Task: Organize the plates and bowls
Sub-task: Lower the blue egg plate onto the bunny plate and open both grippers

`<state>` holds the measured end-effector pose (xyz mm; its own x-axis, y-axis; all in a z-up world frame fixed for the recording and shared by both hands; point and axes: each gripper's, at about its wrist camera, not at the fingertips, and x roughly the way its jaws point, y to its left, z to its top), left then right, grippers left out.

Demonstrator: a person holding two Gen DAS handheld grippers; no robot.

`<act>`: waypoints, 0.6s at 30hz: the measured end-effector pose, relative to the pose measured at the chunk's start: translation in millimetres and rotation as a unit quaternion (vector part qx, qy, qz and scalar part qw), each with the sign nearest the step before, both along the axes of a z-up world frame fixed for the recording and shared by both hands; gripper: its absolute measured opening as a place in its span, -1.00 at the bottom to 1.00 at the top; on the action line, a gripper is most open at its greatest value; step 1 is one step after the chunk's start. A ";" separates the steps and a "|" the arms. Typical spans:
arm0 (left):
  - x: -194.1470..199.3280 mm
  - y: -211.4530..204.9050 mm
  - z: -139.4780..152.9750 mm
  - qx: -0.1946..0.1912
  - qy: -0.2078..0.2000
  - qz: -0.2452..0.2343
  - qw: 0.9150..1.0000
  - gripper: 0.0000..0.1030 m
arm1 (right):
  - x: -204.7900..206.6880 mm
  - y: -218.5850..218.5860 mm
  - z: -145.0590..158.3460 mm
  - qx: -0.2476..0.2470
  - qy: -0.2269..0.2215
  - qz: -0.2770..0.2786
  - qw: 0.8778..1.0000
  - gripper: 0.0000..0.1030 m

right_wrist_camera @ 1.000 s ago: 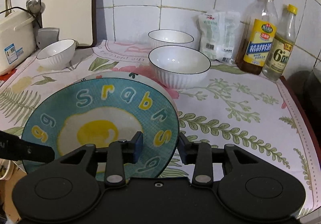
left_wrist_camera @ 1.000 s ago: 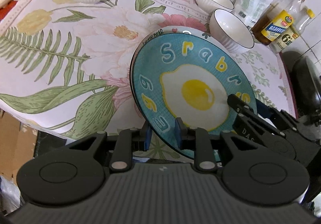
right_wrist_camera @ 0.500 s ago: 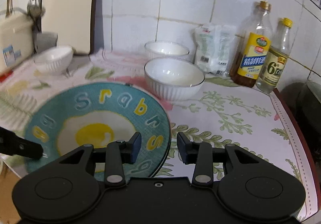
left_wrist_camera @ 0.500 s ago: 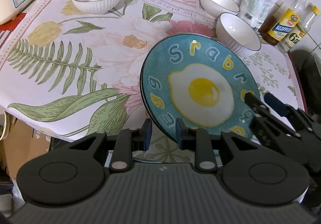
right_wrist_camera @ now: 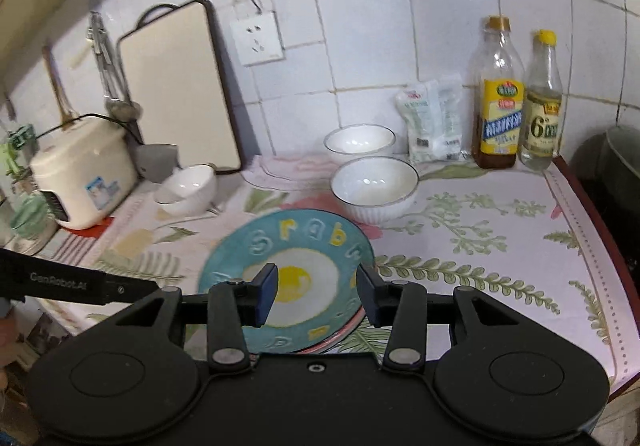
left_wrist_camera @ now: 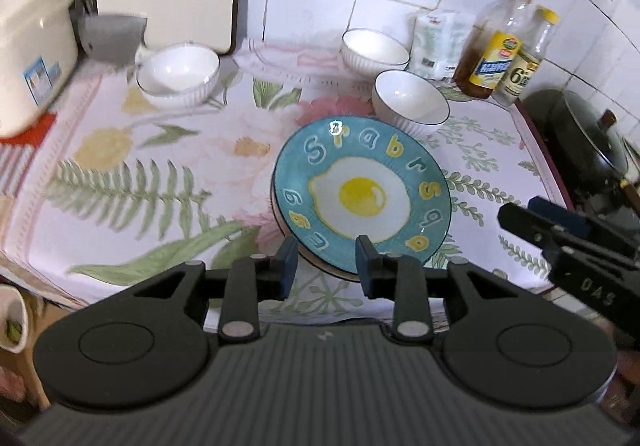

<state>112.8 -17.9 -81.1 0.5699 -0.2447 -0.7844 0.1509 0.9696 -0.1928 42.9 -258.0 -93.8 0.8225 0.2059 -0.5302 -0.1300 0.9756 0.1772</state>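
Observation:
A blue plate with a fried-egg picture [left_wrist_camera: 362,190] lies on another plate near the counter's front edge; it also shows in the right wrist view [right_wrist_camera: 288,278]. A pink rim shows under it [right_wrist_camera: 344,332]. My left gripper [left_wrist_camera: 326,264] is open and empty just in front of the stack. My right gripper [right_wrist_camera: 316,296] is open and empty above the plate's near side. Three white ribbed bowls stand behind: one at back left [left_wrist_camera: 178,74], one close behind the plate [left_wrist_camera: 410,100], one by the wall [left_wrist_camera: 374,50].
Two bottles [right_wrist_camera: 498,98] and a white packet [right_wrist_camera: 434,126] stand at the back right by the tiled wall. A rice cooker [right_wrist_camera: 82,182] and a cutting board [right_wrist_camera: 176,86] are at the back left. A dark pot [left_wrist_camera: 580,134] sits past the counter's right edge.
Both grippers let go of the blue plate, opened wider and pulled back and up. The plate went from tilted and held to lying flat on the other plate.

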 end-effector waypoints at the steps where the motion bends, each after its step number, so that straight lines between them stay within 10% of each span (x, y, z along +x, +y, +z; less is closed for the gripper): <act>1: -3.4 1.8 4.6 0.002 -0.005 -0.002 1.000 -0.33 | -4.6 1.4 4.4 -0.001 -0.003 0.003 1.000 0.07; 18: -17.7 33.7 31.6 0.001 -0.014 -0.020 1.000 -0.03 | -43.6 46.4 33.0 -0.022 -0.049 0.064 0.997 0.39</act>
<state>95.1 15.9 -49.5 0.5811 -0.2665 -0.7690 0.1942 0.9630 -0.1870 -0.7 -211.5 -60.7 0.8389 0.2914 -0.4598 -0.2689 0.9562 0.1155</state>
